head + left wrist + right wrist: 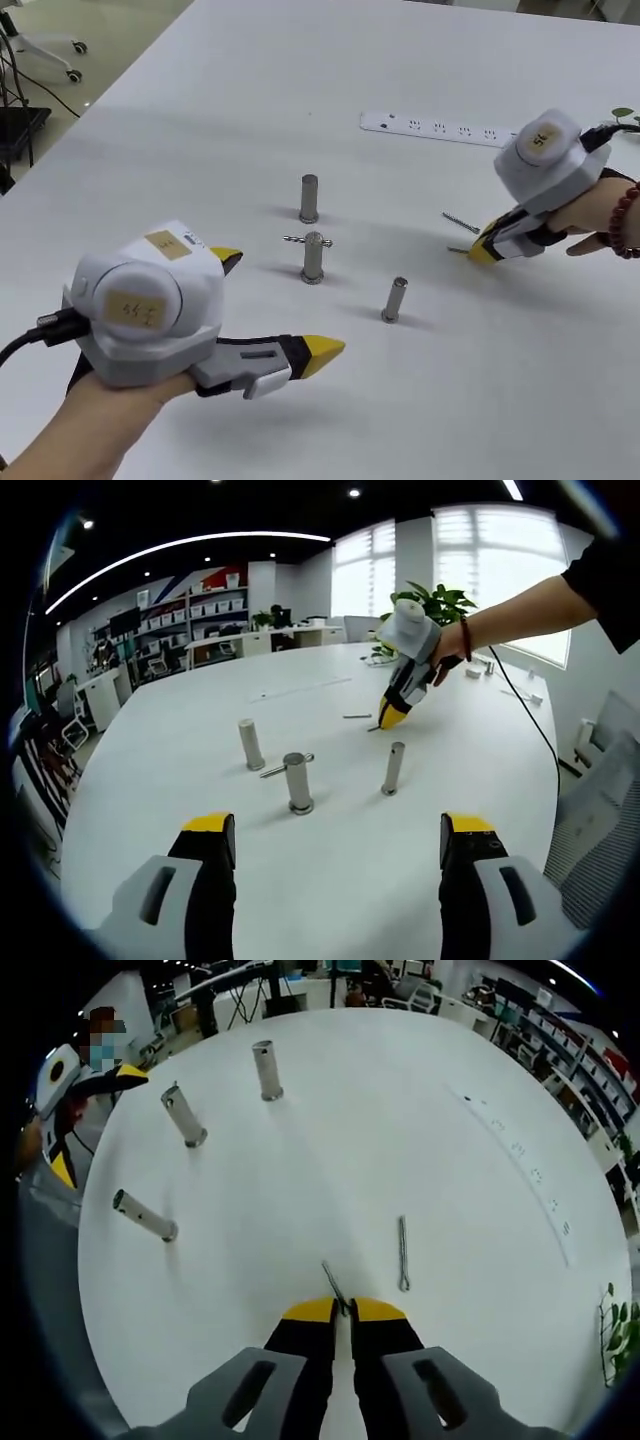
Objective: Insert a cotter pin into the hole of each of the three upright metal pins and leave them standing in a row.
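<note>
Steel cotter pin [335, 1282] sat clamped in your right tool [345, 1308] at lower centre, its length aimed up-left; the nearest bare post [145, 1218] stood far left; your left tool [337, 830] hung with jaws apart.

Counting 3 upright metal pins on bench [200, 140]: far pin [309, 198], mid pin [313, 257], near pin [395, 299]. Tallying 3 cotter pins: inserted cotter pin [296, 240] x1, sitting thru mid pin's hole; loose cotter pin [460, 222] x1, lying flat; gripped cotter pin [332, 1282] x1, sitting betw. right gripper [345, 1310] tips. Logging 2 grippers total, incl. left gripper [338, 830]. Noting 1 power strip [440, 128], 1 bead bracelet [625, 215].
</note>
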The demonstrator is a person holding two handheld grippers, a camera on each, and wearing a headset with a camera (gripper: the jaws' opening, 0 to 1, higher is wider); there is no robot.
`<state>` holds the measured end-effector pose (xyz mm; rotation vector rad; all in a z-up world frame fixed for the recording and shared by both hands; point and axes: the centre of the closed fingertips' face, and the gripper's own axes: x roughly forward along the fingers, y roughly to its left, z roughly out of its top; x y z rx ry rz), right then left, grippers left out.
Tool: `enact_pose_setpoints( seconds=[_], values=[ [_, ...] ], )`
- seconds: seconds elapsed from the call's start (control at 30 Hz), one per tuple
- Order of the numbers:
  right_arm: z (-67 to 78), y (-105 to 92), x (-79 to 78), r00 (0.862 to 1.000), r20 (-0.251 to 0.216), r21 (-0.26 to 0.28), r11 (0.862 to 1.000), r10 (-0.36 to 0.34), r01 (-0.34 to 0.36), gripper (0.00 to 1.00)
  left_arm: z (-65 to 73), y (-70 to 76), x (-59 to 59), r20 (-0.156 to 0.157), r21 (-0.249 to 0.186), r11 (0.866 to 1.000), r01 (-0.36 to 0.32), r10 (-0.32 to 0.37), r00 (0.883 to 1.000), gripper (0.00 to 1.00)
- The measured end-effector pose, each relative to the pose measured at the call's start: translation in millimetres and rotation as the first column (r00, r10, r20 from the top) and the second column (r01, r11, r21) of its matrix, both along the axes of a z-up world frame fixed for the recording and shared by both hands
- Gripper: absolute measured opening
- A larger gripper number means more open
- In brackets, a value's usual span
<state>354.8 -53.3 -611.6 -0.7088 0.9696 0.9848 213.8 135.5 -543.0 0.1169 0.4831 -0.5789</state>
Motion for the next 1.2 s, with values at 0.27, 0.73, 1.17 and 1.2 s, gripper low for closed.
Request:
enact_pose_setpoints(
  seconds=[0.27, 0.73, 1.17, 1.2],
  values=[
    [0.9, 0.6, -2.2, 0.997, 0.027, -0.042, 0.997, 0.071, -0.07, 0.0, -0.2, -3.5, -0.9, -0.003, -0.003, 1.0, 0.017, -0.017, 1.0, 0.82],
    [11.8, -1.7, -13.3, 0.998, 0.05, 0.021, 0.999, 0.025, -0.026, 0.0, 2.3, -11.4, -3.3, -0.01, -0.04, 0.998, 0.04, -0.04, 0.999, 0.75],
    [44.3, 8.2, -42.0, 0.986, 0.131, 0.094, 0.989, 0.102, -0.115, 0.0, 15.8, -28.7, 4.4, -0.01, -0.055, 0.994, 0.09, -0.091, 0.996, 0.63],
    [46.8, 9.6, -45.6, 0.983, 0.139, 0.093, 0.987, 0.117, -0.13, 0.0, 16.8, -30.9, 4.7, -0.014, -0.058, 0.994, 0.095, -0.096, 0.995, 0.61]
  ],
)
